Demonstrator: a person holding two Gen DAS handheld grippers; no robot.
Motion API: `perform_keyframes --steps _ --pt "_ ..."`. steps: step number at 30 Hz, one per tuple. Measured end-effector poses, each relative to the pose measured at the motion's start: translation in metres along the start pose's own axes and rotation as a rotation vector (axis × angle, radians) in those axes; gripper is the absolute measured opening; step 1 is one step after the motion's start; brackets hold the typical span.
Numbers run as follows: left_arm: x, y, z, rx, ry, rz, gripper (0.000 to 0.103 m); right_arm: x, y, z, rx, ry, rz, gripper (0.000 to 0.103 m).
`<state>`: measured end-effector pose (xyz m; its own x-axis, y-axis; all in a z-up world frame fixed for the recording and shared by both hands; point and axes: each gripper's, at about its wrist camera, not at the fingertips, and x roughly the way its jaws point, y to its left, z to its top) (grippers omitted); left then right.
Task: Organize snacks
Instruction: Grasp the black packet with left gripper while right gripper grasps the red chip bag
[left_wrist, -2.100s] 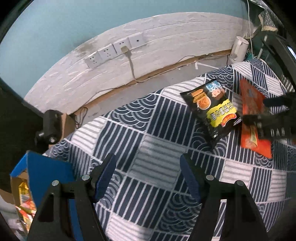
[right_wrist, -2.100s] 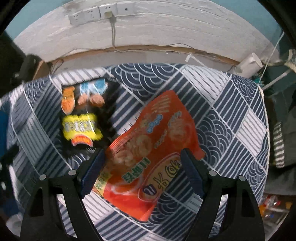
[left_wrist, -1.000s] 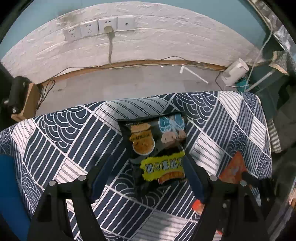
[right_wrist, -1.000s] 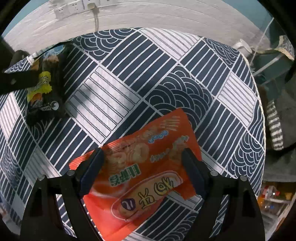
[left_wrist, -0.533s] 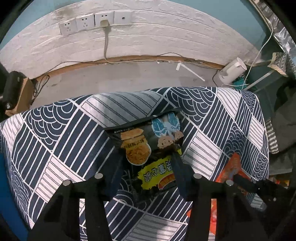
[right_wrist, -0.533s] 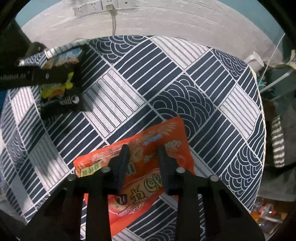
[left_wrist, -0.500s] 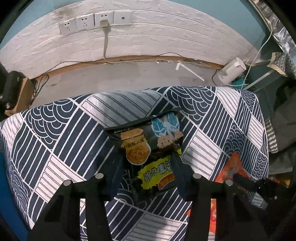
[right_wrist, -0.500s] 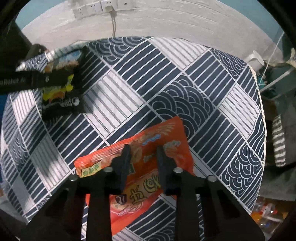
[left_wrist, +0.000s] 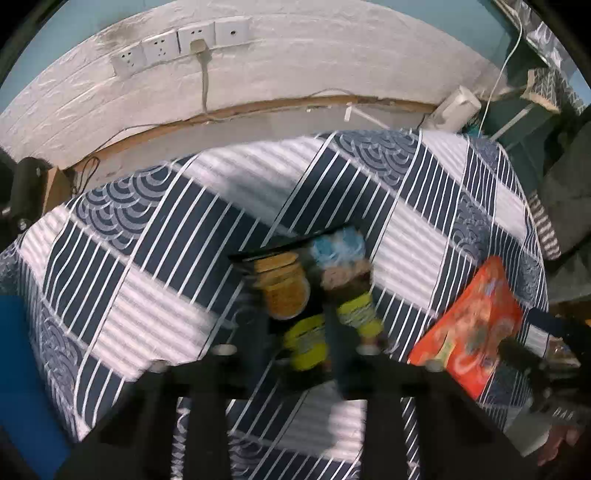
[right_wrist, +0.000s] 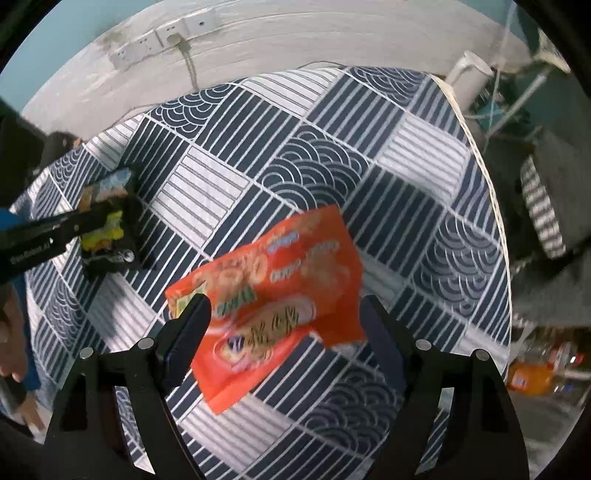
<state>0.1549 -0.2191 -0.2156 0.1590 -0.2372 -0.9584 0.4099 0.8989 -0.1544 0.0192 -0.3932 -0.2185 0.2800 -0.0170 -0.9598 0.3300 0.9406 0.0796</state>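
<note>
A black snack bag (left_wrist: 295, 291) with yellow lettering is pinched between the fingers of my left gripper (left_wrist: 295, 332), which is shut on it; it looks raised off the blue patterned tablecloth (left_wrist: 147, 236). It also shows in the right wrist view (right_wrist: 107, 225), held by the left gripper's fingers (right_wrist: 85, 221). An orange snack bag (right_wrist: 273, 295) lies between the wide-open fingers of my right gripper (right_wrist: 284, 314), which do not touch it. The orange bag also shows in the left wrist view (left_wrist: 476, 325).
A blue box edge (left_wrist: 18, 369) stands at the left of the table. A white wall with power sockets (left_wrist: 181, 40) and a cable runs behind. A white appliance (right_wrist: 469, 74) and clutter stand off the table's right edge.
My left gripper has closed on the black bag and lifted it. My right gripper was nearly closed on the orange bag half a second ago and now stands wide open around it.
</note>
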Motion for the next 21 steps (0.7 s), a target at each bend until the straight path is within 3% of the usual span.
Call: perform_keyframes --steps 2,6,10,14,21 --pt "-0.002 0.002 -0.006 0.005 0.012 -0.005 0.024 -0.004 -0.012 -0.01 0.051 -0.012 0.006 0.082" --pt "-0.005 0.005 -0.018 0.013 0.018 0.009 0.026 0.009 -0.016 -0.02 0.129 0.048 0.059 0.082" --pt "-0.01 0.007 -0.022 -0.041 -0.009 0.012 0.072 0.023 -0.007 -0.027 0.169 0.073 0.053 0.082" --pt "-0.013 0.005 -0.021 -0.055 -0.024 0.007 0.074 0.034 -0.001 -0.018 0.204 0.079 0.072 0.082" --pt "-0.003 0.005 -0.01 -0.094 0.004 -0.013 0.077 0.05 0.01 0.007 0.192 0.07 0.019 0.082"
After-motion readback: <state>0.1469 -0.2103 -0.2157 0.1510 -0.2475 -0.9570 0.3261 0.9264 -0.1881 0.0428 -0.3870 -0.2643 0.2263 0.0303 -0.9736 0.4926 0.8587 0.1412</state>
